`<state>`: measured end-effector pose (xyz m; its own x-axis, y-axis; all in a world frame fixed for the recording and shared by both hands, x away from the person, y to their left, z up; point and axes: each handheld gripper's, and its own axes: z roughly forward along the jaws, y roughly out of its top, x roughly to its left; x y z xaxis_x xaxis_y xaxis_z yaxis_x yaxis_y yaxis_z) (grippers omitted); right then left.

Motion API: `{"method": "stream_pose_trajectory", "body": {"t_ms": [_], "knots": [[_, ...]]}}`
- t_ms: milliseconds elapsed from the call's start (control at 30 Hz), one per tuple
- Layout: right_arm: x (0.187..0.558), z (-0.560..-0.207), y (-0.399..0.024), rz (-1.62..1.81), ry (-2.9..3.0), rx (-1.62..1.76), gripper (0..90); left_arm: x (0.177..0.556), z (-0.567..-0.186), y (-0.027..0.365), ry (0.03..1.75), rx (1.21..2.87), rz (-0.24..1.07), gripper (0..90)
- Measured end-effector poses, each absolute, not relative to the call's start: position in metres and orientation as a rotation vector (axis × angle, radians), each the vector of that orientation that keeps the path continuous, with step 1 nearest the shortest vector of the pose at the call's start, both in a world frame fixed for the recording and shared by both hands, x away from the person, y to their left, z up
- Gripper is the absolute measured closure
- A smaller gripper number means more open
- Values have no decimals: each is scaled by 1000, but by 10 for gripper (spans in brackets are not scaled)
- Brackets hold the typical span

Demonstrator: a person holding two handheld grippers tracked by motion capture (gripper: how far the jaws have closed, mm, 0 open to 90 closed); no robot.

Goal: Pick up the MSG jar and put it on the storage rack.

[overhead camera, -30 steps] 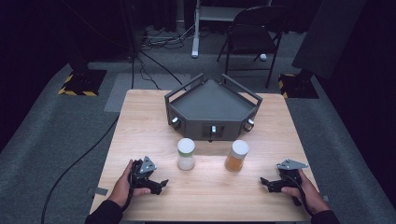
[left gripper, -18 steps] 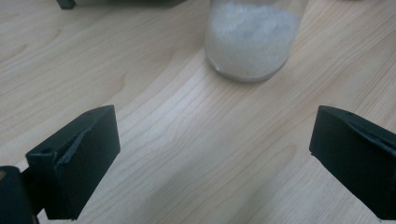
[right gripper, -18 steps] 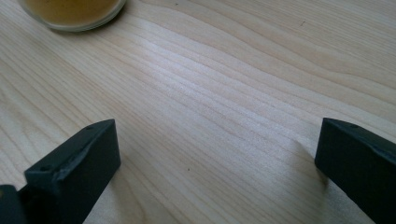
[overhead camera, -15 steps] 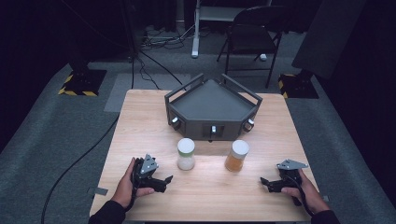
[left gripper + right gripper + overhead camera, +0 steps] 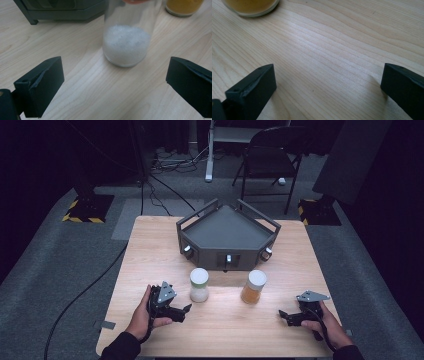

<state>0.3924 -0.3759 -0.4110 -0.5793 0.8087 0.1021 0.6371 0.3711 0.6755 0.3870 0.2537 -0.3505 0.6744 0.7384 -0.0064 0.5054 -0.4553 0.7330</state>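
Note:
A clear jar of white grains (image 5: 199, 285) (image 5: 126, 37) with a pale lid stands upright on the wooden table (image 5: 150, 250). To its right stands a jar of orange powder (image 5: 254, 287) (image 5: 184, 7) (image 5: 250, 7). My left gripper (image 5: 184, 311) (image 5: 113, 86) is open, low over the table, its jaws spread wide just short of the white jar. My right gripper (image 5: 285, 316) (image 5: 327, 90) is open near the front right edge, with bare wood between its jaws and the orange jar off to their far left.
A dark grey angular tray-like device (image 5: 227, 232) (image 5: 62, 10) with raised rails sits at the back middle of the table. A folding chair (image 5: 270, 155), stands and cables lie on the floor beyond. Bare wood lies between the two jars and the front edge.
My left gripper has slid a little to the right, toward the white jar. The right gripper and both jars have stayed put.

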Motion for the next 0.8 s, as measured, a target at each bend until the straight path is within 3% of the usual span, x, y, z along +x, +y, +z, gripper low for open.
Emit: {"method": "stream_pose_trajectory", "body": {"t_ms": [800], "knots": [[393,-411,-376,1010,2389,1283,0,410,-354,226,946,2096,379,12]]}}
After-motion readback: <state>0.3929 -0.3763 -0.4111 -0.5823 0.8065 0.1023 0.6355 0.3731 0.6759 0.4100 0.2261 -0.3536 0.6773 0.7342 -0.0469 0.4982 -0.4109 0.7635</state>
